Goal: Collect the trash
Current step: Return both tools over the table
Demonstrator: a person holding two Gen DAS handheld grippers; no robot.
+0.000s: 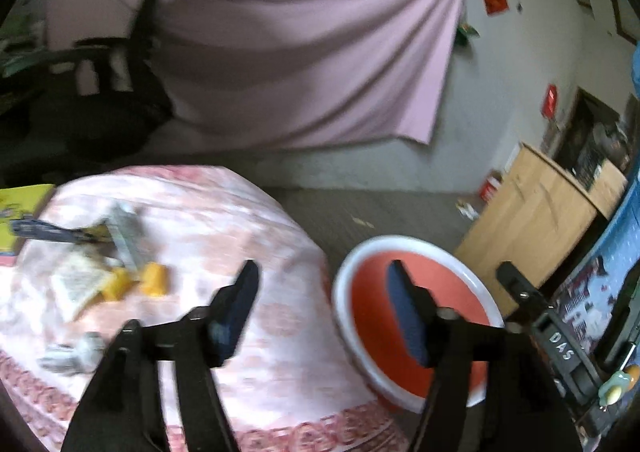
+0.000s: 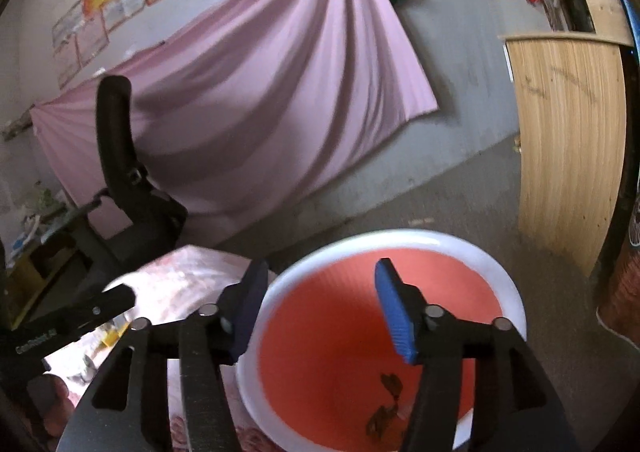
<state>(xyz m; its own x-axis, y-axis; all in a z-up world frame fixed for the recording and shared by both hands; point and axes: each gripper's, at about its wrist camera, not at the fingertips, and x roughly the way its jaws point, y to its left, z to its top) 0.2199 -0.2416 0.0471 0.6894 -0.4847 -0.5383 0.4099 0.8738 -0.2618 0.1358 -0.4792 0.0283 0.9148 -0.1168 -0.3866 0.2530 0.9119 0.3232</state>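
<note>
Trash [image 1: 100,276] on table [image 1: 248,364], left part near far edge: crumpled paper, yellow scraps, likely light and soft; we'd pinch bulk. Left gripper [image 1: 324,308] wide, empty, straddling right edge.

Right gripper [image 2: 320,312] wide, empty, over bin [image 2: 400,240]; dark scraps [image 2: 384,404] inside.

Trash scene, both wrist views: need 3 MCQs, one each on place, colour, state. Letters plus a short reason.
1. Where is the bin relative to the table?
A. beside its edge, on the floor
B. on top of it
C. under the chair

2. The bin's inside is:
A. blue
B. red-orange
C. green

3. The right gripper is:
A. shut on paper
B. shut, empty
C. open, empty

Key: 1 A, the white rim sits past the tablecloth edge; 2 B, both views show it; 3 C, its pads stand apart above the bin with nothing between them.
</note>
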